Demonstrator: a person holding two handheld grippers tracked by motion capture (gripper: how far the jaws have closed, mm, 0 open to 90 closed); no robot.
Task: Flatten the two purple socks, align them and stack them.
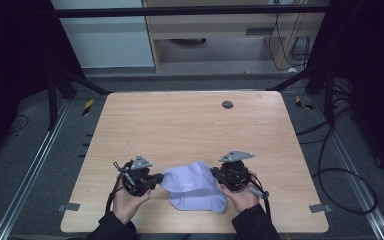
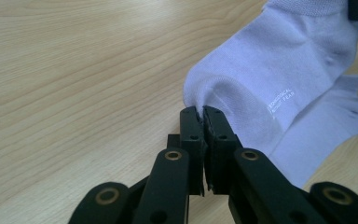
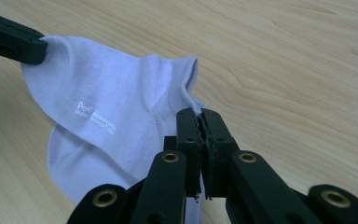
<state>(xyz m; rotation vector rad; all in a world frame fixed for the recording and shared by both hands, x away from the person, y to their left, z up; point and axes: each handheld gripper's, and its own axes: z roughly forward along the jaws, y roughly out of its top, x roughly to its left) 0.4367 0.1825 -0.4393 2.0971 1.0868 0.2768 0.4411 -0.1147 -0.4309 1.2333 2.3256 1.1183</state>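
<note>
A pale lilac sock (image 1: 195, 186) with small white lettering hangs between my two grippers near the front of the wooden table (image 1: 190, 125). My left gripper (image 1: 159, 177) is shut on its left end; in the left gripper view the jaws (image 2: 200, 112) pinch a fold of the sock (image 2: 279, 79). My right gripper (image 1: 215, 174) is shut on the other end, and in the right gripper view its closed jaws (image 3: 199, 114) clamp the sock's (image 3: 107, 107) edge beside the cuff. The left gripper's jaws (image 3: 14, 39) show at the far corner there. The sock's lower part trails onto the table.
A small dark round cap (image 1: 227, 104) sits in the table near its far edge. Cables (image 1: 340, 165) lie on the floor to the right, and metal rails (image 1: 25, 175) run along both sides of the table. Bare wood stretches beyond the sock.
</note>
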